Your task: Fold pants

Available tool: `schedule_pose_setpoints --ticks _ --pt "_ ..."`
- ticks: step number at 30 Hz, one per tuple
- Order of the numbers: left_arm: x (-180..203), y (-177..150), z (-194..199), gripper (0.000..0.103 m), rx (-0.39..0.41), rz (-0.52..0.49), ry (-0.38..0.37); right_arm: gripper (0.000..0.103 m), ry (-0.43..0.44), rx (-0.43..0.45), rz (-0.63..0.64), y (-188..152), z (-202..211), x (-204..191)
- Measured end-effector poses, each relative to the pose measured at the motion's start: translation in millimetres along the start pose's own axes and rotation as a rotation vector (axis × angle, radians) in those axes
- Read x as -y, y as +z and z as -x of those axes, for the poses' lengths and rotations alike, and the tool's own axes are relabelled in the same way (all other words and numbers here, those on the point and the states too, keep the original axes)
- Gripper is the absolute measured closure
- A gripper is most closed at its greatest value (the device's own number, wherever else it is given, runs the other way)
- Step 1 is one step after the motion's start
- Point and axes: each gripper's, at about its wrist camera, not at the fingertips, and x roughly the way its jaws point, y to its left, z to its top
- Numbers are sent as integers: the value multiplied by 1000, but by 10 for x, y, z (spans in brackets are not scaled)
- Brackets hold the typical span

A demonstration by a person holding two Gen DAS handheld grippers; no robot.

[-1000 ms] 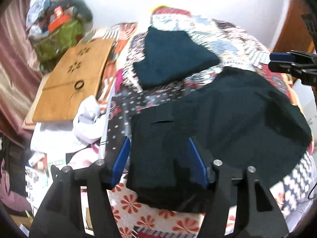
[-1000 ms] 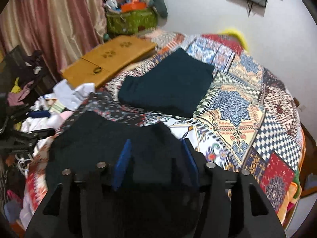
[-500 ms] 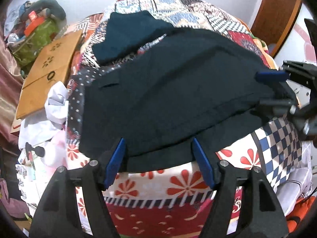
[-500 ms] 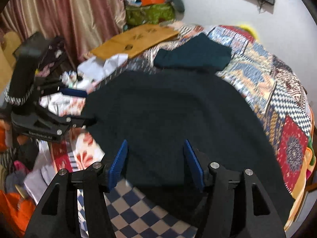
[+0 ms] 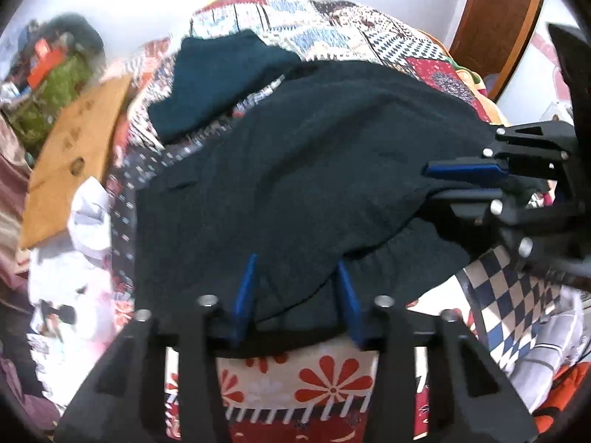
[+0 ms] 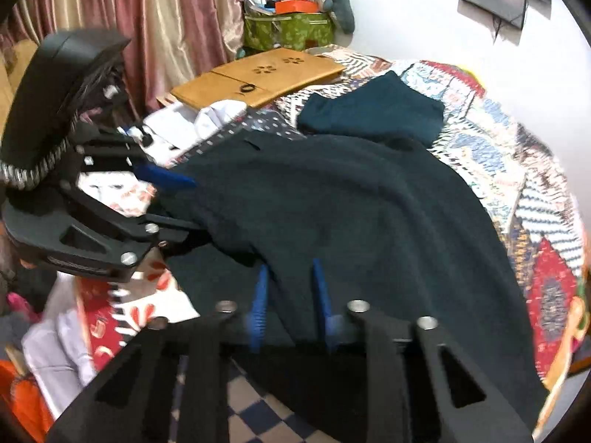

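Dark navy pants [image 5: 314, 170] [image 6: 369, 214] lie spread over a patchwork bed cover [image 5: 369, 29]. My left gripper [image 5: 295, 291] is at the pants' near edge, its jaws closing with bunched fabric between the blue pads. The right wrist view shows the left gripper [image 6: 173, 203] from the side, one finger above the cloth and one below. My right gripper [image 6: 290, 295] is closing on the same near edge further along, with cloth pinched between its pads. In the left wrist view the right gripper [image 5: 461, 182] shows at the right, clamped over the hem.
A folded dark teal garment [image 5: 221, 77] [image 6: 373, 110] lies beyond the pants. A wooden lap board [image 6: 258, 77], white clothes [image 5: 88, 214] and a green bag [image 6: 288, 29] crowd the curtain side. A wooden door [image 5: 498, 18] stands at the far right. The bed edge drops off just below both grippers.
Both grippers drew back and down to the pants' near edge, then their pads came together on the fabric, which now puckers between them.
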Motion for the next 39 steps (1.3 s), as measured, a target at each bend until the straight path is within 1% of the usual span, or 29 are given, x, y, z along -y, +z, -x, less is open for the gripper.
schedule_pose_setpoints --ticks 1,4,5,7,8,10,12,14,15,16,18,19,20,21,22,23,25,26,28,30,32,33,36,39 --pt "-3 16 43 71 20 -2 6 93 36 -3 -31 35 10 48" --pt "-15 67 140 84 36 -7 -2 96 102 9 -106 86 82 137" --pt "10 74 172 86 33 -28 -12 96 118 16 -120 96 112 148" --pt "84 50 252 87 43 -72 -2 97 133 30 -126 89 191 132" --pt "98 30 267 87 37 -76 -13 97 144 31 -123 76 221 117" --pt "98 -20 255 87 20 -65 -37 97 160 25 -125 30 236 89" --pt "91 -85 186 87 -3 -47 -53 97 183 -9 -147 -44 161 76" --pt "63 -159 115 84 -21 -6 -78 94 176 -40 -156 -121 58 65" --pt "39 -185 111 82 -18 21 -79 94 173 -30 -162 -158 42 58" --pt "25 -193 122 78 -19 39 -78 94 168 -6 -169 -183 64 47" --pt "-22 -195 163 72 -27 66 -85 87 163 -3 -176 -180 106 41" --pt "-51 -189 206 67 -28 76 -93 78 167 -7 -186 -174 143 56" --pt "-89 -175 268 60 -22 89 -95 66 174 -1 -197 -175 203 86" --pt "-115 -158 333 56 -8 100 -88 61 172 19 -206 -187 285 130" --pt "-151 -123 419 49 14 115 -76 54 157 42 -213 -212 372 186" --pt "-181 -86 488 46 35 126 -67 52 136 66 -219 -232 456 241" --pt "-243 20 611 38 76 149 -40 52 78 104 -250 -293 625 421" --pt "-265 72 640 36 90 158 -22 52 52 116 -275 -335 700 518" --pt "-282 209 651 29 112 170 17 52 -1 145 -351 -456 862 758" --pt "-286 327 573 28 102 180 30 52 -67 172 -451 -663 1051 1045" --pt "-279 446 429 28 72 198 24 52 -129 184 -540 -935 1249 1321" --pt "-265 492 359 28 58 204 16 52 -154 183 -564 -1020 1309 1412" --pt "-132 650 101 28 10 211 4 52 -275 148 -684 -1502 1509 1776" --pt "14 764 -87 28 -11 193 -3 52 -331 99 -804 -1917 1604 2055"
